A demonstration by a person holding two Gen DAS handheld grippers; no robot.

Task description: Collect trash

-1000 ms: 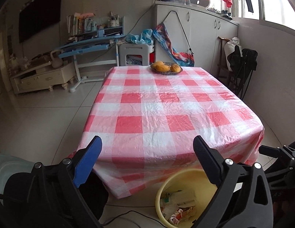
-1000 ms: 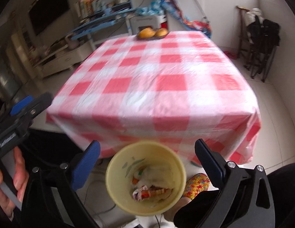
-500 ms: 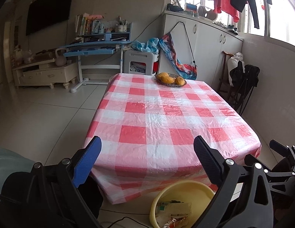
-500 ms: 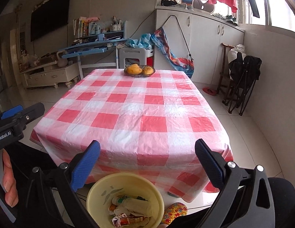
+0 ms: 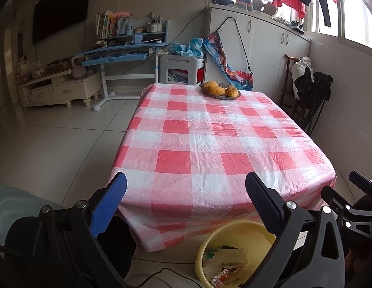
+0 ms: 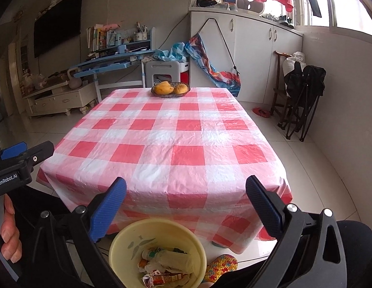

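A yellow bin (image 6: 128,235) stands on the floor at the table's near edge, holding crumpled wrappers and a plastic bottle (image 6: 166,261); it also shows in the left wrist view (image 5: 210,244). My left gripper (image 5: 186,192) is open and empty, held above the near table edge. My right gripper (image 6: 186,194) is open and empty, above the bin. The table (image 6: 176,144) has a red-and-white checked cloth with no loose trash visible on it.
A basket of yellow fruit (image 6: 170,88) sits at the table's far end. A folded black chair (image 6: 303,96) stands right of the table. A blue desk (image 5: 123,52) and a white cabinet (image 5: 58,88) are at the back left. A knitted slipper (image 6: 222,266) lies beside the bin.
Both grippers have risen and tilted up from the bin toward the table top. Their jaws stayed open and empty.
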